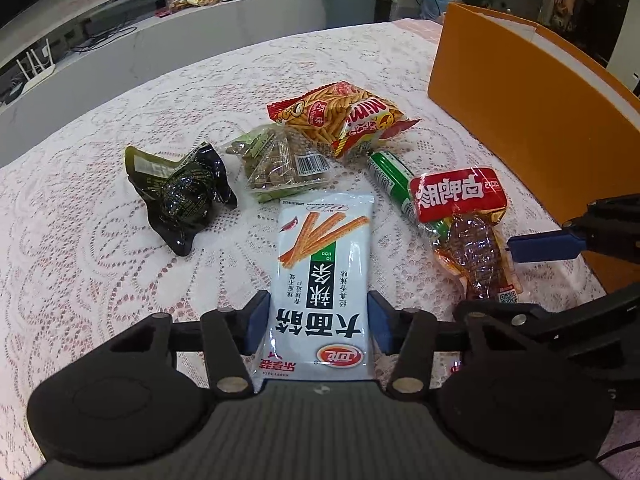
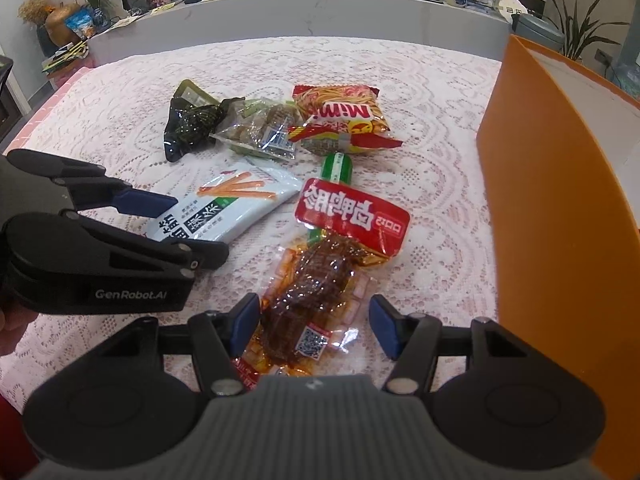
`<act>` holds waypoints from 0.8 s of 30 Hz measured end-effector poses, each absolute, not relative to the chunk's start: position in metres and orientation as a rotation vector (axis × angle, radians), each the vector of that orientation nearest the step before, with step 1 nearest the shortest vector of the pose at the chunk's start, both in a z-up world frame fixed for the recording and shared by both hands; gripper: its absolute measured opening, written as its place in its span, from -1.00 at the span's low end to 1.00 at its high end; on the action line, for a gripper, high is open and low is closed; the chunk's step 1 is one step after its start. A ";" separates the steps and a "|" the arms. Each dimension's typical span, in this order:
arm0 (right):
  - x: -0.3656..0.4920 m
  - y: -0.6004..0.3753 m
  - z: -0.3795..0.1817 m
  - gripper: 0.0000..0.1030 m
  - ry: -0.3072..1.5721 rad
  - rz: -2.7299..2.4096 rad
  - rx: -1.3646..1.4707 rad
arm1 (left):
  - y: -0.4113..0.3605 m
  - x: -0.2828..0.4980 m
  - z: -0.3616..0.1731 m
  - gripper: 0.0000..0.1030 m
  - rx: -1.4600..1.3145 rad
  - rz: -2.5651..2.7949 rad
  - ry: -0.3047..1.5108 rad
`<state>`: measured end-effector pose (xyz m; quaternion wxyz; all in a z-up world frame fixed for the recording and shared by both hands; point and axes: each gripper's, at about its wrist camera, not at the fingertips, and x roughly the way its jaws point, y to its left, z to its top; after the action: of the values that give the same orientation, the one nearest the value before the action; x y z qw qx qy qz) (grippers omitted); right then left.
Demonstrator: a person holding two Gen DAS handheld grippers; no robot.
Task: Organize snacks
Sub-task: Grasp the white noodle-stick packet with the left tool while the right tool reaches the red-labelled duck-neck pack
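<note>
The left tongs [image 1: 318, 324] clench the flat white-and-pale-blue snack packet [image 1: 322, 280], its long axis running straight ahead between them (right tongs [image 2: 314, 322] released, astride the clear red-labelled meat pouch [image 2: 320, 276]).

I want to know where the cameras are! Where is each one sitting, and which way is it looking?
Left wrist view: sits on the left gripper, looking down along its fingers at the white spicy-strip packet between them; the right gripper's tip shows at the edge.
Right wrist view: sits on the right gripper, looking down at the red duck-snack packet; the left gripper shows beside it.
Shared: both packets, the orange box, the lace tablecloth.
</note>
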<state>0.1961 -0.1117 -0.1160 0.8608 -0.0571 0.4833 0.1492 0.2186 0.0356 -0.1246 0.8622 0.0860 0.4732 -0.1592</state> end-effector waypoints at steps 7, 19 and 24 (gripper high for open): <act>0.193 -0.110 -0.113 0.12 1.004 0.321 -0.149 | 0.033 0.213 -0.119 0.07 0.138 -0.287 1.017; 0.182 -0.118 -0.091 0.10 1.011 0.369 -0.118 | 0.050 0.188 -0.080 0.06 -0.054 -0.220 1.010; 0.175 -0.126 -0.071 0.09 1.007 0.413 -0.110 | 0.051 0.174 -0.059 0.06 -0.095 -0.203 1.007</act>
<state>0.1749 -0.1260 -0.0713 0.8542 -0.0524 0.4787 0.1962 0.1743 0.0515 -0.0591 0.8700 -0.0453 0.4813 -0.0969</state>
